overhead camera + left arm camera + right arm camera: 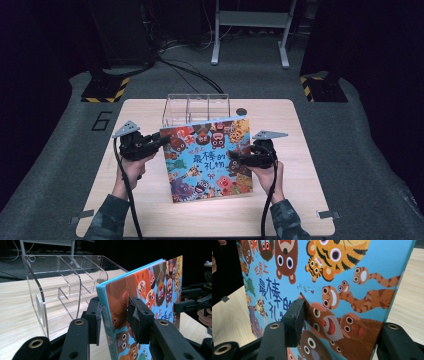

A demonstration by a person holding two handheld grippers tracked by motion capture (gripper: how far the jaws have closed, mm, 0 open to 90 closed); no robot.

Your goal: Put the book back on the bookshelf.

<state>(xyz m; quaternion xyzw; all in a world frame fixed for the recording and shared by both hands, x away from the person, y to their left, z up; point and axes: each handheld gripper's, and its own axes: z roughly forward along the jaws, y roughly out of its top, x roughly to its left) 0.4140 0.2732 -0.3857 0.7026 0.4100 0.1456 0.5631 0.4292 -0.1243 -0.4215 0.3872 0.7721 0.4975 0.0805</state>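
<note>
Picture book: clamped at both side edges by left tongs and right tongs, tilted up off counter; not yet slotted into clear rack.

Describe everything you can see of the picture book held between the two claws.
The picture book is a thin hardcover with a glossy blue cover crowded with cartoon animals and dark Chinese lettering. It is closed and tilted up off the wooden table, in front of the clear acrylic organizer. The left claw clamps its spine edge, pads on both covers; the right claw grips the opposite edge.
</note>
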